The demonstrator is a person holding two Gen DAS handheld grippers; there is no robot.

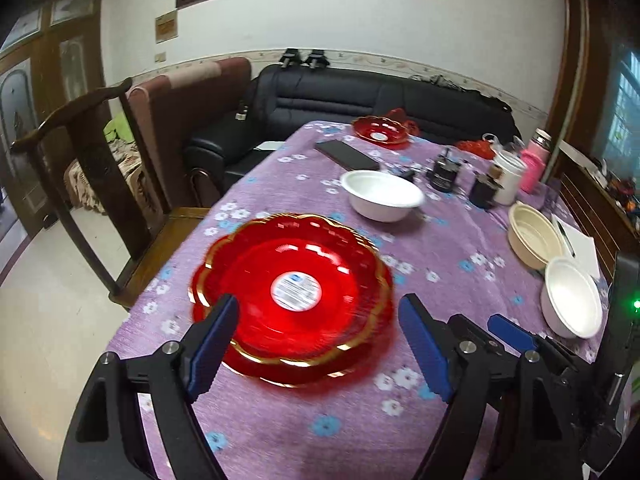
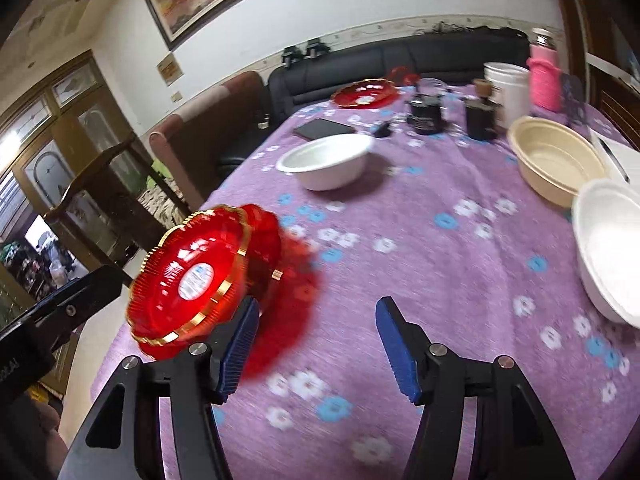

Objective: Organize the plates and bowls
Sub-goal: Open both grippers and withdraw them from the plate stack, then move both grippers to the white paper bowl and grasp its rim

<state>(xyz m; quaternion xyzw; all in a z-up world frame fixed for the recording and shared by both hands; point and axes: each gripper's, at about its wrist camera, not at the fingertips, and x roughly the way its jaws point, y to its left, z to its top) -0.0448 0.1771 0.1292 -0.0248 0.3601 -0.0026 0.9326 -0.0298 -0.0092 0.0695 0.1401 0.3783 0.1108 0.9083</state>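
Left wrist view shows the red plates point(image 1: 294, 292) stacked on the purple-clothed surface point(image 1: 440, 248), between the spread fingers of the empty left gripper point(image 1: 316, 344). They look like thin, stiff, glossy plastic: light and slippery, best pinched at the scalloped gold rim. The right gripper point(image 2: 316, 344) also gapes empty, beside the stack.

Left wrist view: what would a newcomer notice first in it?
First the red plates, gold-rimmed and stacked near the table's left edge, just ahead of the open left claw. Next the purple flowered cloth under everything. Then the white bowl beyond the plates, mid-table, and two more bowls at the right edge.
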